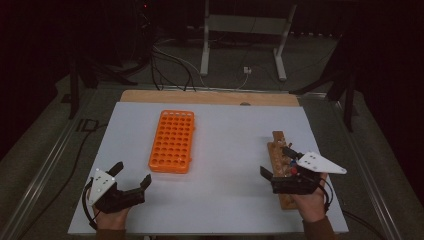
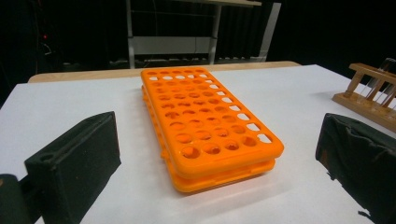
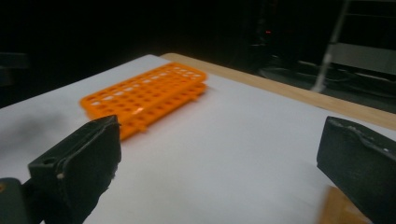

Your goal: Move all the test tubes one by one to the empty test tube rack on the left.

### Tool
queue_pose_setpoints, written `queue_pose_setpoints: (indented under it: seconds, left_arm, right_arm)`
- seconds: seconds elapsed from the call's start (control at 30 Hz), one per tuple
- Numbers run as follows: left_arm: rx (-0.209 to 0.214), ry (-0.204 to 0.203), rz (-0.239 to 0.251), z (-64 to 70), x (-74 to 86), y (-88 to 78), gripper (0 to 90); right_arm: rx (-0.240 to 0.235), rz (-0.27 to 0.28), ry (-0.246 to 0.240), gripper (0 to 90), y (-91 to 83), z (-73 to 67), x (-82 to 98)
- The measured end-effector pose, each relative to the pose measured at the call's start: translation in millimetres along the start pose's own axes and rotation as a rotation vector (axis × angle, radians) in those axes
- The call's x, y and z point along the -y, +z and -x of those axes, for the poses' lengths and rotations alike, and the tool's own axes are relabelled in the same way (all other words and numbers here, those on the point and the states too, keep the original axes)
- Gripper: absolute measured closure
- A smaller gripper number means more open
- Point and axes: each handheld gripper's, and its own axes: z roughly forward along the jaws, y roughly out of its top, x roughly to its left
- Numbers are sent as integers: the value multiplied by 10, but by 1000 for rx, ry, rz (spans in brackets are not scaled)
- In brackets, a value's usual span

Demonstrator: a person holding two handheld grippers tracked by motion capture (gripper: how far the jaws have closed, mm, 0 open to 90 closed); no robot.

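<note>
Orange rack (image 1: 172, 141) holes bare; wooden rack (image 1: 281, 165) holds tubes (image 2: 380, 84).

The room is dim and nearly black around the edges, while light from above falls on the white table top (image 1: 225, 135), which stands out as the brightest surface in all three views. The orange rack (image 2: 205, 121) is sharp and vivid in the left gripper view and casts a soft shadow on its near side, but in the right gripper view the same rack (image 3: 144, 93) is smeared by motion blur and the whole frame looks soft. The black jaws at the bottom of both gripper views are out of focus, and the high view is grainy and low in detail.
</note>
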Motion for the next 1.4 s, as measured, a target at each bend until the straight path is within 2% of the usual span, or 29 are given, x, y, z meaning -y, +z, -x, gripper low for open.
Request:
queue_pose_setpoints:
  seconds: [0.2,0.47,0.63,0.77,0.83,0.87,0.93,0.97,1.07,1.17,1.4]
  left_arm:
    - [1,-8,-5,-8,6,4,7]
    - [5,-14,-8,3,15,13,7]
    - [4,-20,-10,-2,22,20,7]
    - [7,-23,-12,-2,25,21,7]
    - [7,-23,-12,-2,25,21,7]
    - [7,-25,-12,-6,28,22,7]
    - [7,-27,-11,-6,29,23,7]
    - [8,-28,-10,-5,30,22,7]
    - [9,-27,-9,-4,29,22,7]
    - [11,-27,-13,-3,32,30,7]
    - [15,-25,-14,7,33,33,7]
  right_arm:
    - [63,-25,24,4,-217,232,51]
    - [90,-60,39,106,-413,344,266]
    - [108,-86,60,186,-509,363,403]
    - [149,-110,60,263,-544,346,520]
    - [150,-117,61,295,-548,342,549]
    - [142,-139,54,374,-545,330,603]
    - [164,-153,41,451,-537,316,647]
    - [156,-158,44,485,-534,314,662]
    - [147,-175,18,560,-524,280,679]
    - [160,-185,-8,626,-525,239,673]
    - [182,-194,-30,745,-537,202,675]
